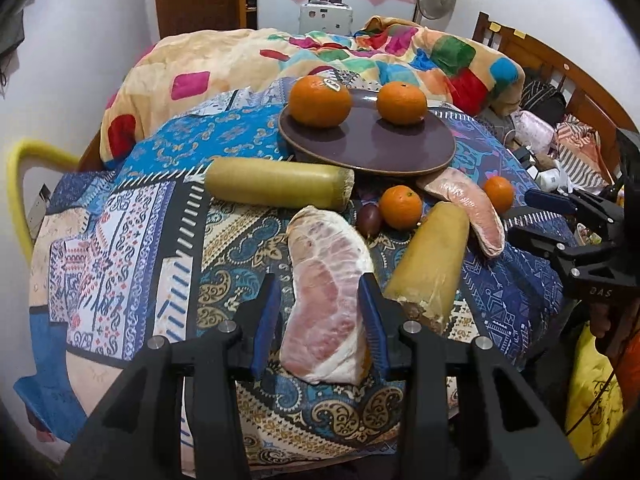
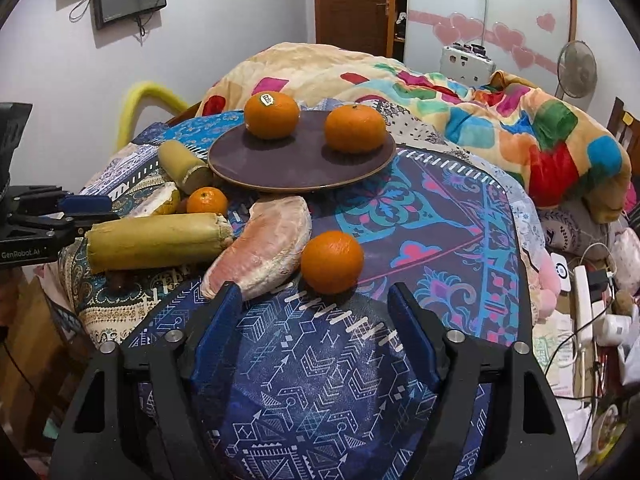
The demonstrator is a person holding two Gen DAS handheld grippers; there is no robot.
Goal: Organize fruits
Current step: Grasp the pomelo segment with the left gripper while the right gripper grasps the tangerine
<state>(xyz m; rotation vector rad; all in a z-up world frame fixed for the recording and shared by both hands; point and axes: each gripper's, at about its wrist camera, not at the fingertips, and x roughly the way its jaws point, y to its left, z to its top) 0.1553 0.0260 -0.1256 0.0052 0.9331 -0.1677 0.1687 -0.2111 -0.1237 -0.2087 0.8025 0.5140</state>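
**Left wrist view: pomelo wedge between the jaws, plate half filled**

In the left wrist view, a peeled pomelo wedge (image 1: 326,292) is seen low in the centre of the frame, lying between the blue pads of the left gripper (image 1: 320,304). The right pad is touching the wedge; on the left a thin gap seems to remain, so a firm grip cannot be confirmed. The wedge appears to rest on the patterned cloth (image 1: 132,236).

In the right wrist view, the right gripper (image 2: 316,312) is shown with its jaws spread wide and nothing between them. A loose orange (image 2: 332,262) sits just beyond the fingertips, at centre frame, beside a second wedge (image 2: 264,248).

Two oranges (image 2: 272,115) (image 2: 355,129) are already set on the purple plate (image 2: 296,176) in the upper middle. Another orange (image 2: 207,201), two yellowish cylinders (image 2: 156,242) (image 2: 185,166) and a small dark fruit (image 1: 369,218) are left on the cloth.

The step in hand is judged to be the collecting of loose fruit onto the plate. Next, the left jaws would need closing gently on the soft wedge; the right gripper would need advancing around the near orange before being closed.
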